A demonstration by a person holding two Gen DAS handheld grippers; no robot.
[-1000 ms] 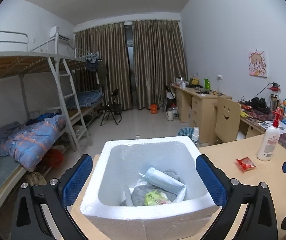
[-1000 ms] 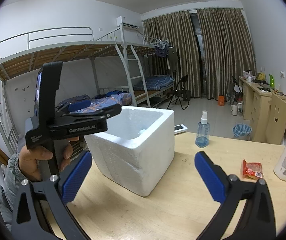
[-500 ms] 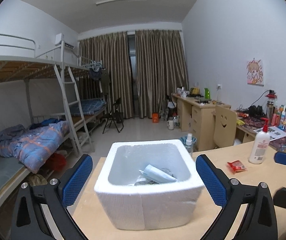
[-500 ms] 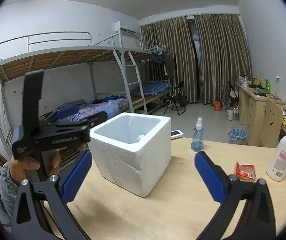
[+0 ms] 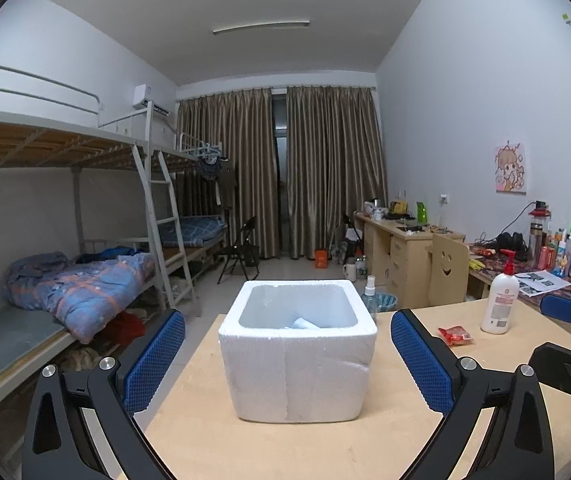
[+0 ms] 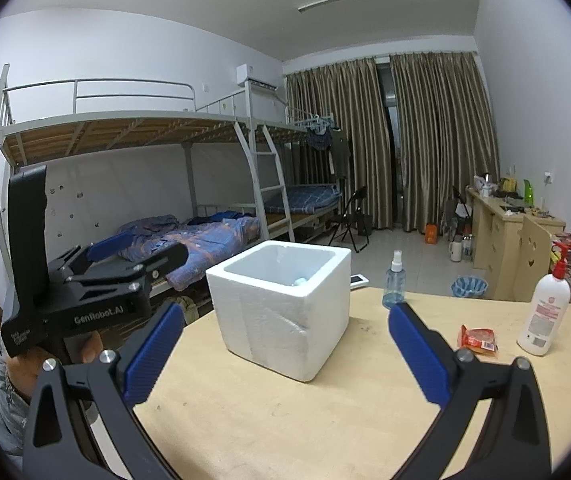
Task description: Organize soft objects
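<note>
Distance is what has changed: a second ago the left gripper (image 5: 288,364) hung right over the foam box (image 5: 298,354), looking down on a white tube, grey cloth and a green packet lying inside; now it sits back and lower, at the near edge of the table (image 5: 417,444), so the box's near wall fills the view and only a pale tip of the tube (image 5: 303,323) shows above the rim. Its blue pads stand wide apart with nothing between them. My reading is that a drop into the box is finished and the hand is pulling away for the next item.

From the right wrist view, the right gripper (image 6: 283,354) is likewise spread wide and empty, facing the box from the near right, and the same pale tip shows inside the rim. The rest of the contents are hidden by the walls from both views.

Outside the box, a red snack packet (image 6: 478,340) lies on the table to the right, just beside a white pump bottle (image 6: 543,314). A blue spray bottle (image 6: 394,286) stands at the far edge. The packet looks like the likeliest soft thing left to collect.
</note>
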